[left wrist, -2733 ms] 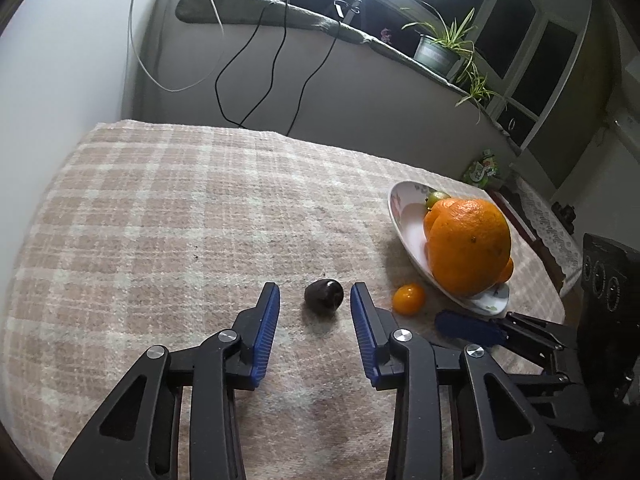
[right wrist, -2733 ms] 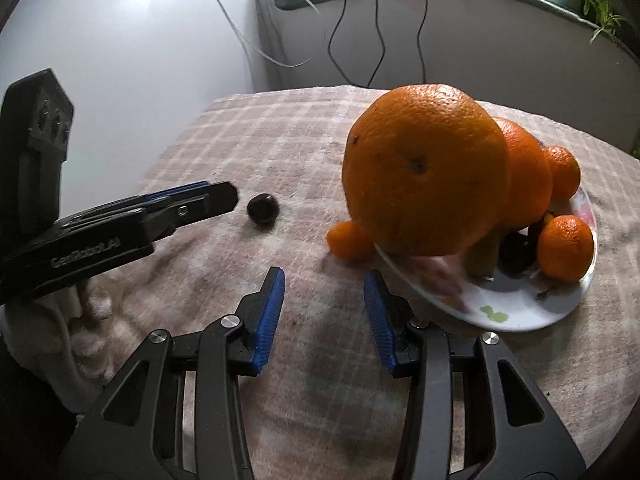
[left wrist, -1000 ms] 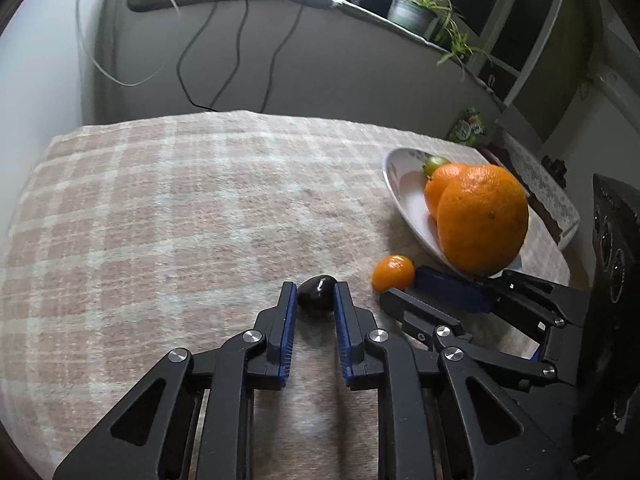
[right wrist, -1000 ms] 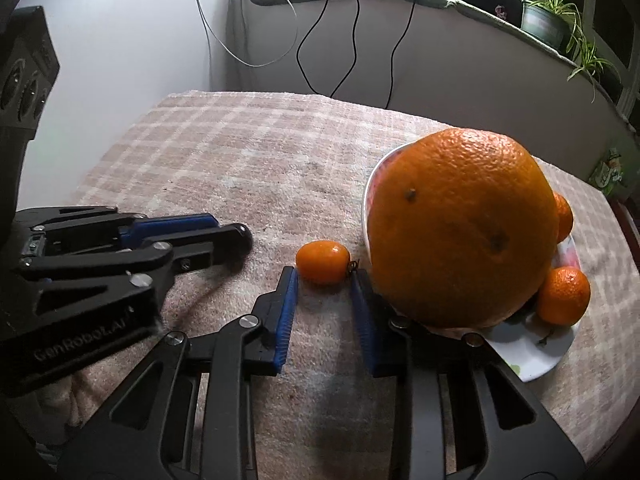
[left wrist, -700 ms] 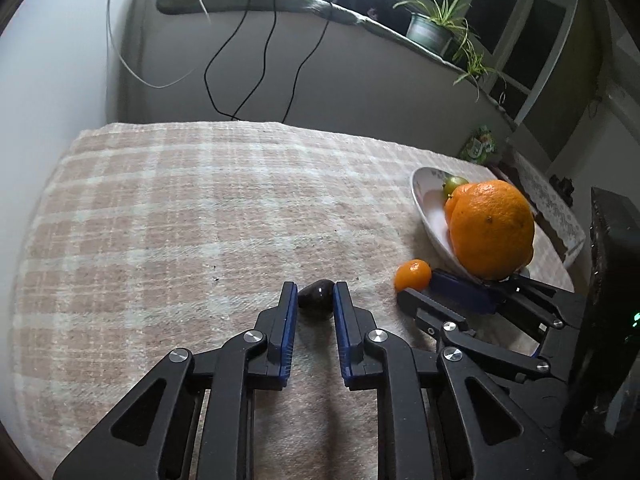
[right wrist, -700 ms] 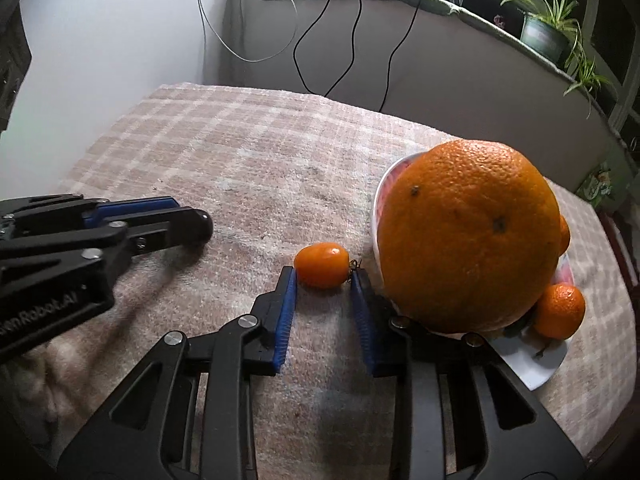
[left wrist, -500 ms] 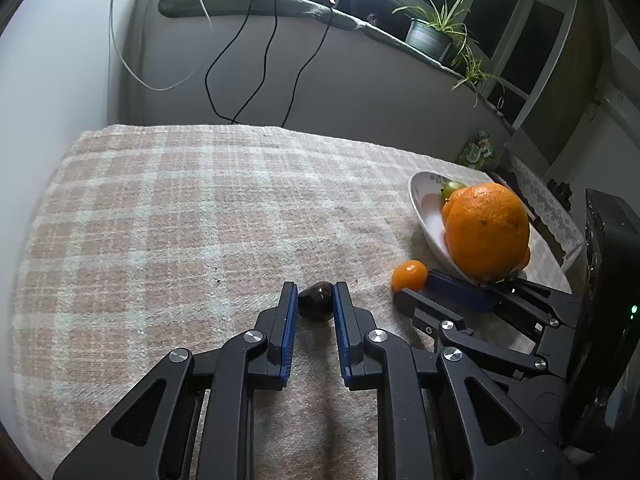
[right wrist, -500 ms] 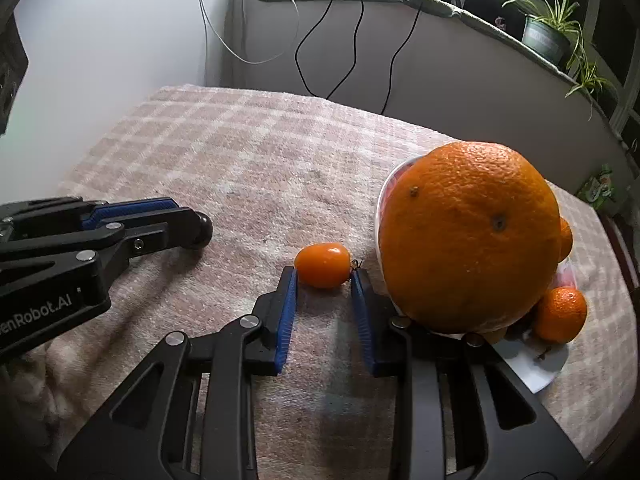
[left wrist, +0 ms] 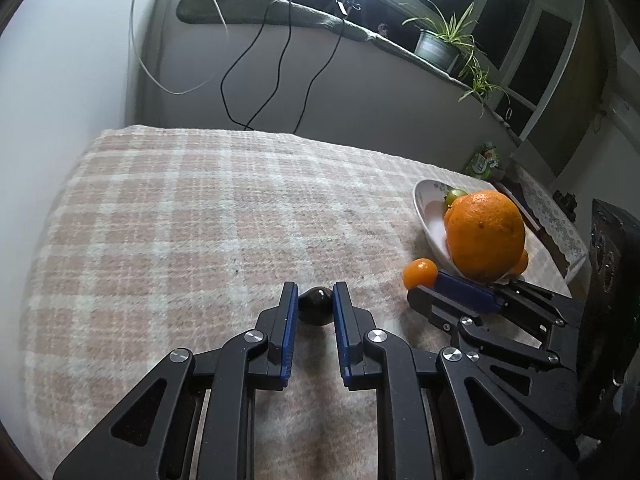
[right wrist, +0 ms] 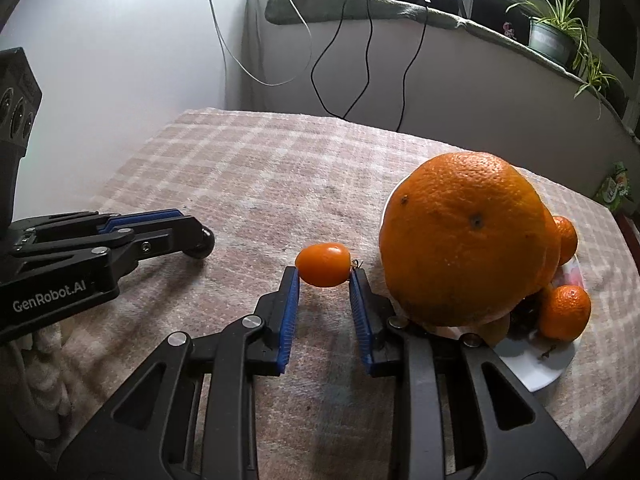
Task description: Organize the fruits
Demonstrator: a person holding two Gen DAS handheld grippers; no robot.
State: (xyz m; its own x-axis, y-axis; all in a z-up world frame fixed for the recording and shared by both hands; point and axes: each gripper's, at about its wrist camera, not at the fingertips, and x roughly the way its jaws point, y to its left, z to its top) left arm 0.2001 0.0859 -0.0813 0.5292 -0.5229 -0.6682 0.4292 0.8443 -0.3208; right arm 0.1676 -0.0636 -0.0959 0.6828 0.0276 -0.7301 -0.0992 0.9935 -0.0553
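My left gripper is shut on a small dark round fruit, held at its fingertips just above the checked cloth. In the right wrist view the left gripper shows at the left with the dark fruit at its tip. My right gripper is shut on a small orange kumquat, beside the white plate. The plate holds a big orange and small mandarins. In the left wrist view the kumquat, the right gripper, the plate and the big orange lie at the right.
A pink and white checked cloth covers the table. A grey wall with hanging cables runs behind it, with a potted plant on the ledge. A green packet stands beyond the plate. The table edge drops off at the left.
Both grippers closed from open onto their fruits. Over the last second they have lifted slightly with the fruits held; the plate looks farther away in both views.
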